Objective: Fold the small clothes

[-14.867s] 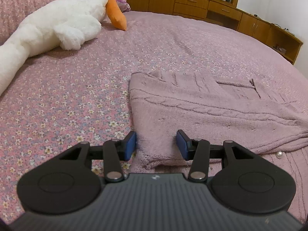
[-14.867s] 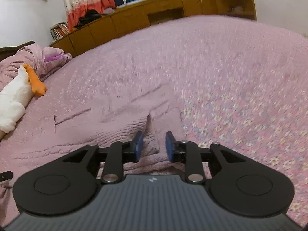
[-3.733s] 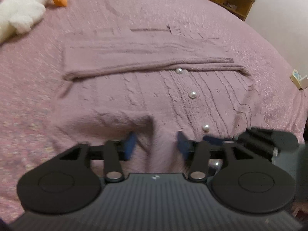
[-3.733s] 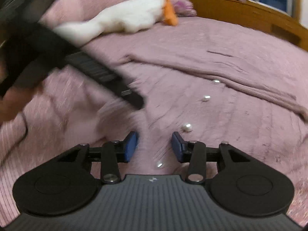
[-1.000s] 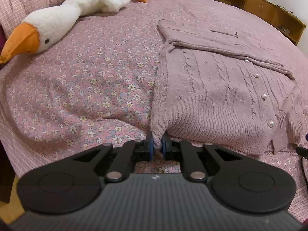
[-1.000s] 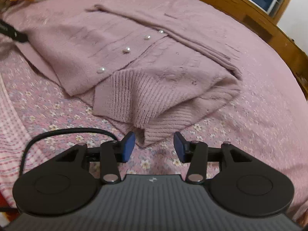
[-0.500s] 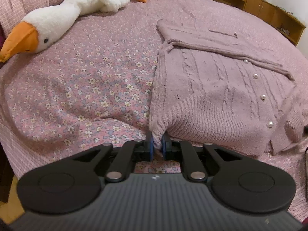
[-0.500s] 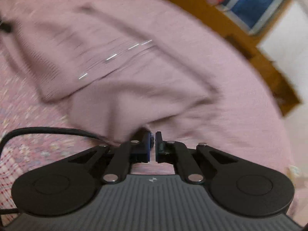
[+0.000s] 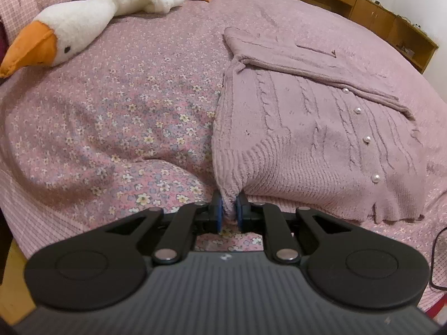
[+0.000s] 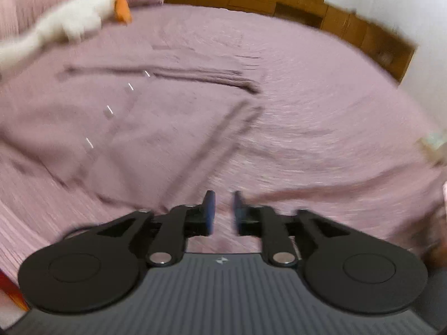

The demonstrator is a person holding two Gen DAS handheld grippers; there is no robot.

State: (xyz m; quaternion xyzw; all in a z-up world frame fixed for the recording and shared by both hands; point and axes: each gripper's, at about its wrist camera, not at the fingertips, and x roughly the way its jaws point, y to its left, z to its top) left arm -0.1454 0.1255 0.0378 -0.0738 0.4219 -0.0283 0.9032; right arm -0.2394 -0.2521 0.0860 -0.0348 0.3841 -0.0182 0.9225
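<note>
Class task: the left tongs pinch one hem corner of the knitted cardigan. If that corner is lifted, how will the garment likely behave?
The cardigan is probably floppy: its ribbed hem already bunches into the left tongs. It would likely drape and trail rather than rise flat. The thick cable knit suggests some weight and sag.

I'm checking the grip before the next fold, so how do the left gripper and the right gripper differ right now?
The left gripper is shut on the ribbed hem corner of the cardigan; the right gripper has a small gap with nothing visibly between its fingers. The left wrist view is sharp, while the right wrist view is smeared with motion blur. Both have blue pads and point over the bed.
</note>
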